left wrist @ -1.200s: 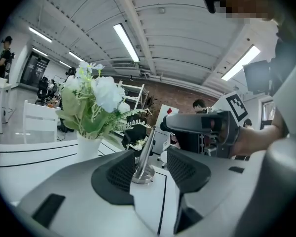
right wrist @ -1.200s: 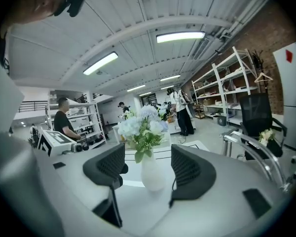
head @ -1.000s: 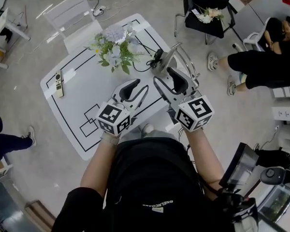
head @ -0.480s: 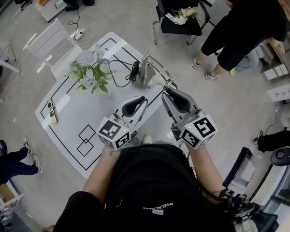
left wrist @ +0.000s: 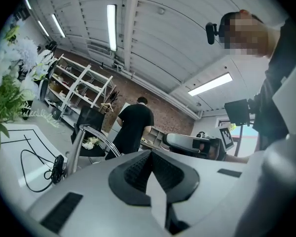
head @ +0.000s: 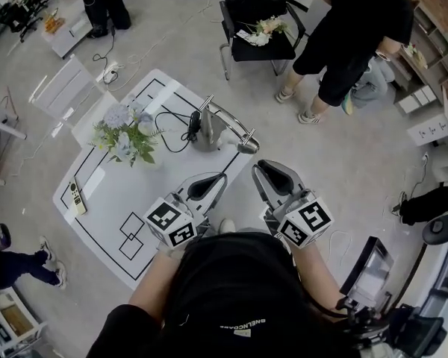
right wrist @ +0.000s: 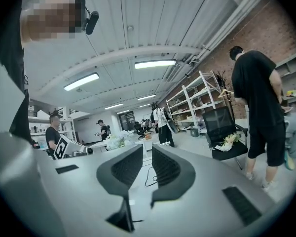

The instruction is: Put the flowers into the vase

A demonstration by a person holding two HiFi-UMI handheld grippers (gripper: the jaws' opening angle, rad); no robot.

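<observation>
A bunch of white and pale blue flowers with green leaves stands upright on the white table; the blooms hide whatever holds them. It also shows at the left edge of the left gripper view as flowers, and far off in the right gripper view as flowers. A second small bunch of flowers lies on a black chair. My left gripper hovers at the table's near edge, shut and empty. My right gripper is beside it off the table corner, jaws closing to a narrow gap with nothing between them.
A metal stand with a black cable sits on the table's far right part. A remote lies at its left edge. A person in black stands by the chair. Shelves line the brick wall.
Both grippers have drawn back from the bunch on the table towards my body, and their jaws have narrowed. A person in black has walked up to the chair.
</observation>
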